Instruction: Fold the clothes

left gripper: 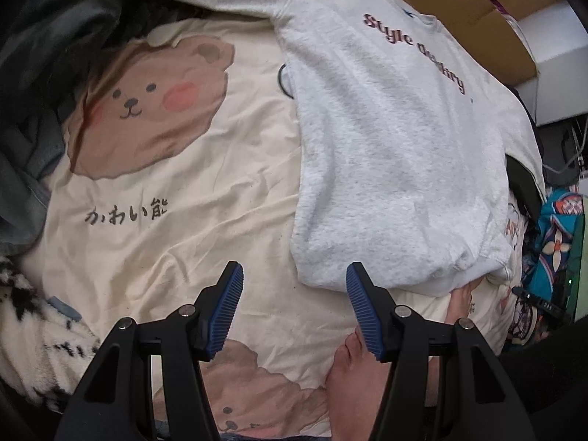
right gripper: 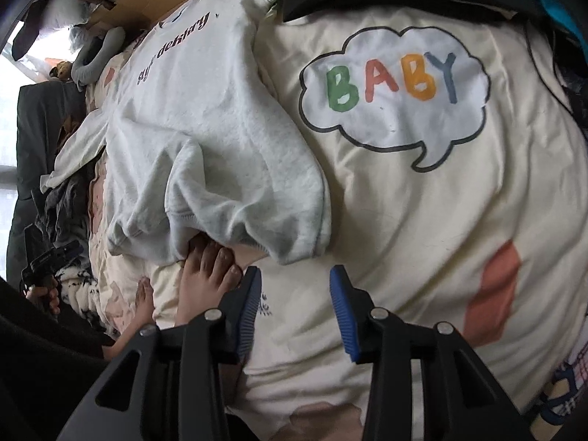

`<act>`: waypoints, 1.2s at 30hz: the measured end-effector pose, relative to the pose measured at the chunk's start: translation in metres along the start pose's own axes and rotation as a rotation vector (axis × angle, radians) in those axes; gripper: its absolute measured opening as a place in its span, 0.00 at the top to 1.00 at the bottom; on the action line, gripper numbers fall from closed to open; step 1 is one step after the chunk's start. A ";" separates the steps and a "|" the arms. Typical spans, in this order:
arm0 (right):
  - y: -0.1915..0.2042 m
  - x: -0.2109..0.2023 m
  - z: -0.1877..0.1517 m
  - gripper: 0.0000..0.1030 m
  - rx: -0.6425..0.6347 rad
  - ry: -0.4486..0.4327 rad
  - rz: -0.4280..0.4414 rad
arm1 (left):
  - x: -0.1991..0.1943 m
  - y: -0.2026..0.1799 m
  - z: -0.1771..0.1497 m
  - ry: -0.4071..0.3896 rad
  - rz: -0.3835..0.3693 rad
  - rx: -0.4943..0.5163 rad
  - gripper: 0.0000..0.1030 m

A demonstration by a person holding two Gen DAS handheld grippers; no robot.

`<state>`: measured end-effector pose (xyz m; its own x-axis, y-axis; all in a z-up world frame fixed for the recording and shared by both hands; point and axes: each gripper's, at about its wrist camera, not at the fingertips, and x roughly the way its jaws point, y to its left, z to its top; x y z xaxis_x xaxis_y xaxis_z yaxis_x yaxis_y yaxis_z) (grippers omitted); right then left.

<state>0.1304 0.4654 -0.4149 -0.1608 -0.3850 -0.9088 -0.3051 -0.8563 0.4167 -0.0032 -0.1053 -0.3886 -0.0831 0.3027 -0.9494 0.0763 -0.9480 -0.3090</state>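
A pale grey sweatshirt printed with dark lettering lies spread on a cream bed cover with bear pictures. My left gripper hangs open just above the cover, its blue pads on either side of the sweatshirt's near hem corner, not touching it. In the right wrist view the same sweatshirt lies with a sleeve folded over its body. My right gripper stands open over bare cover just below the hem, with nothing between its pads.
A person's bare foot rests on the cover at the sweatshirt's hem, beside my right gripper's left finger; a foot also shows under my left gripper. Dark clothes pile up at the left. A cardboard box stands behind the sweatshirt.
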 end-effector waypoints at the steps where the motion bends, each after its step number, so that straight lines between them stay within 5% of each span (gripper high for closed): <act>1: 0.000 0.005 0.000 0.63 0.001 0.009 -0.007 | 0.003 0.000 0.000 -0.001 -0.004 -0.005 0.43; 9: 0.001 0.031 0.005 0.51 0.013 0.038 -0.031 | 0.049 -0.005 -0.004 0.081 -0.038 -0.013 0.43; 19: 0.013 0.038 0.022 0.53 -0.009 0.026 -0.022 | 0.089 -0.010 0.003 0.129 -0.100 -0.052 0.44; 21: 0.013 0.036 0.026 0.60 -0.012 0.019 -0.025 | 0.089 -0.013 0.007 0.124 -0.110 -0.035 0.78; 24: 0.016 0.028 0.027 0.69 -0.021 0.005 -0.038 | 0.084 -0.017 0.011 0.113 -0.121 -0.008 0.93; 36: 0.039 -0.001 0.043 0.73 -0.064 -0.028 -0.027 | 0.017 -0.035 0.052 0.022 -0.135 0.116 0.96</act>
<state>0.0782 0.4475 -0.3967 -0.1799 -0.3528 -0.9182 -0.2486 -0.8869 0.3895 -0.0590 -0.0724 -0.3911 -0.0625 0.4289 -0.9012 -0.0497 -0.9032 -0.4264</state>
